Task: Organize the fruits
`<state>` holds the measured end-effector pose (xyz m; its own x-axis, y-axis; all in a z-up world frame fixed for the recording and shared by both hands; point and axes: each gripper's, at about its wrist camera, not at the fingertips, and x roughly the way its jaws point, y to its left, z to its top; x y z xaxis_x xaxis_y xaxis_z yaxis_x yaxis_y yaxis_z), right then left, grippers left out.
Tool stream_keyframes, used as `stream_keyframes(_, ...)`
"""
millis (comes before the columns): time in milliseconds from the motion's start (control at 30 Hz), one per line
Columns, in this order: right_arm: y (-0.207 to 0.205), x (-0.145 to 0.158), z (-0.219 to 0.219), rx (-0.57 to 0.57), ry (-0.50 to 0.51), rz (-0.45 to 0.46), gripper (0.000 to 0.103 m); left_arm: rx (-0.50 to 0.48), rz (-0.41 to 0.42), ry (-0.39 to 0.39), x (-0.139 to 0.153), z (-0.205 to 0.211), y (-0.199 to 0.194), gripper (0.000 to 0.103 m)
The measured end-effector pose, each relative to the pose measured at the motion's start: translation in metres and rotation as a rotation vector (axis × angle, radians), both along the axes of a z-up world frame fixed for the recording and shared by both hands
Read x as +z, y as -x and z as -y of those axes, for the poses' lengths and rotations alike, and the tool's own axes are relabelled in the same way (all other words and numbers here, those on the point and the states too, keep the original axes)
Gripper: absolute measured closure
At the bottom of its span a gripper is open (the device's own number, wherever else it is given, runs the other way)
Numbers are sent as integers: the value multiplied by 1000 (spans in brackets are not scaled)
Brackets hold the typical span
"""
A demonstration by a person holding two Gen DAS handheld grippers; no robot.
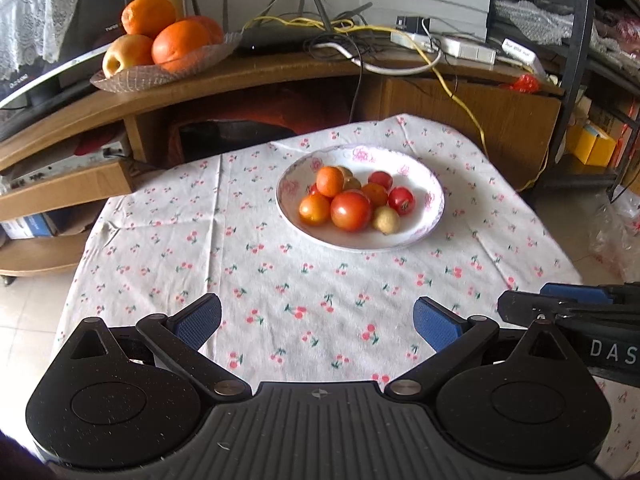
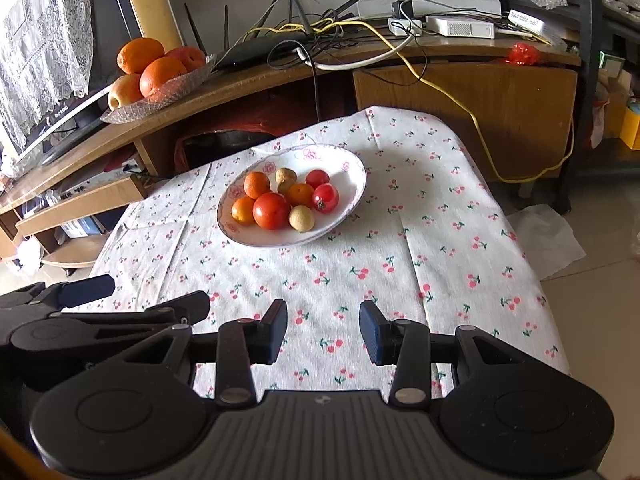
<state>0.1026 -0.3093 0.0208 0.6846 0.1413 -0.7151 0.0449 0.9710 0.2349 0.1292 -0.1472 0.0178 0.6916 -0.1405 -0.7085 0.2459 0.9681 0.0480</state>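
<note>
Left gripper (image 1: 316, 324): blue-padded jaws spread wide, holding nothing, above the near part of the cloth.
Right gripper (image 2: 323, 330): jaws parted, holding nothing, just beside the left gripper.
Table cover: white cherry-print tablecloth (image 1: 280, 292), creased.
Fruit location: white floral-rimmed ceramic bowl (image 1: 428, 184) at the far middle of the cloth, well apart from both grippers.
Bowl contents: large red tomato (image 1: 351, 211), small oranges, small red tomatoes, tan round fruits, touching in a cluster.
Background: clear glass dish of large oranges (image 1: 168, 40) on a wooden shelf.
</note>
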Motion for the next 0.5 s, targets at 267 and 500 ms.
stream_keyframes(267,12,-1,-3,0,2,-2,63,18,5,-33,3,0,11,0)
stream_keyframes(500,19,-1,-8,6,-2,0,63,37,-13,-7,5,-7,15,0)
